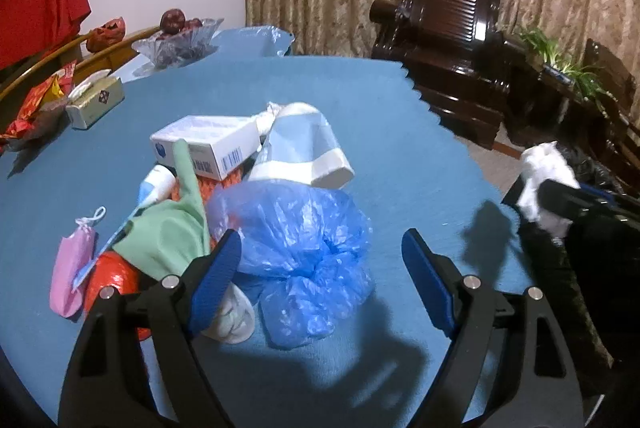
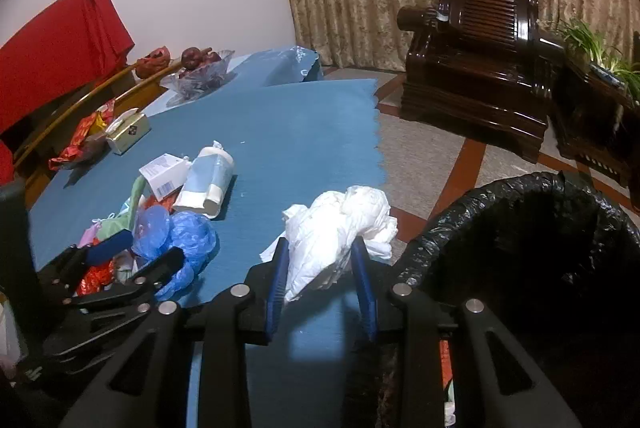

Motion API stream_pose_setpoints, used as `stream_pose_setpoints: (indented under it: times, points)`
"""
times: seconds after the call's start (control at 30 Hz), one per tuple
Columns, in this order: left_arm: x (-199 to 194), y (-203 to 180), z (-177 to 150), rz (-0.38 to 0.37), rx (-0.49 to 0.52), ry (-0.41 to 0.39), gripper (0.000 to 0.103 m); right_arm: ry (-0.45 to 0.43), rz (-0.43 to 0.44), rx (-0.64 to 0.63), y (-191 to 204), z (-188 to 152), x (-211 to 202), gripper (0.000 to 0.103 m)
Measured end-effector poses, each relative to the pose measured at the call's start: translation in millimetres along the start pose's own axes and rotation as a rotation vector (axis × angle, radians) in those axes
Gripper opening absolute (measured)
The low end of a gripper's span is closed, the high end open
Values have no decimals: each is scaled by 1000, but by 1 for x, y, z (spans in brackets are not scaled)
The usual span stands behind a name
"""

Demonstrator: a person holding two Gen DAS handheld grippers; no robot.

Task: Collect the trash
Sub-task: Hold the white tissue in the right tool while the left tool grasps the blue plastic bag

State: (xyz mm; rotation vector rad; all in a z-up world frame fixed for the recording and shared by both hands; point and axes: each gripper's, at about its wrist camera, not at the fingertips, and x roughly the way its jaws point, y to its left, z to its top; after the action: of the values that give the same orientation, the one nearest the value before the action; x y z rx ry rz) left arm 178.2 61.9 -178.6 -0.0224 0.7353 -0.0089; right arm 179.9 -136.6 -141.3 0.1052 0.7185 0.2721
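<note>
My left gripper is open over a crumpled blue plastic bag, its fingers on either side. The bag lies in a trash pile on the blue table: a white carton, a blue-and-white pouch, a green cloth, a red wrapper and a pink pouch. My right gripper is shut on a crumpled white plastic bag at the table's right edge, next to a bin lined with a black bag. The blue bag also shows in the right wrist view.
A tissue box, red snack wrappers and a glass fruit bowl stand at the table's far left. A dark wooden armchair and a potted plant stand on the floor to the right.
</note>
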Motion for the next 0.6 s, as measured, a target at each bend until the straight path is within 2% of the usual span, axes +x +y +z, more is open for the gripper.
stream_pose_setpoints:
  times: [0.07, 0.13, 0.23, 0.27, 0.43, 0.47, 0.5, 0.6]
  points:
    - [5, -1, -1, 10, 0, 14, 80, 2, 1, 4, -1, -1, 1, 31]
    - [10, -2, -1, 23, 1, 29, 74, 1, 3, 6, -1, -1, 1, 31]
    - [10, -4, -1, 48, 7, 34, 59, -2, 5, 7, -2, -1, -1, 31]
    - [9, -3, -2, 49, 5, 33, 48, -3, 4, 7, -2, -1, -1, 31]
    - [1, -1, 0, 46, -15, 23, 31, -16, 7, 5, -1, 0, -9, 31]
    - [-2, 0, 1, 42, -21, 21, 23, -19, 8, 5, -1, 1, -10, 31]
    - [-5, 0, 3, 32, -27, 19, 18, -21, 8, 5, -1, 1, -12, 31]
    - [-16, -1, 7, 1, -32, 0, 15, -32, 8, 7, -1, 2, -18, 31]
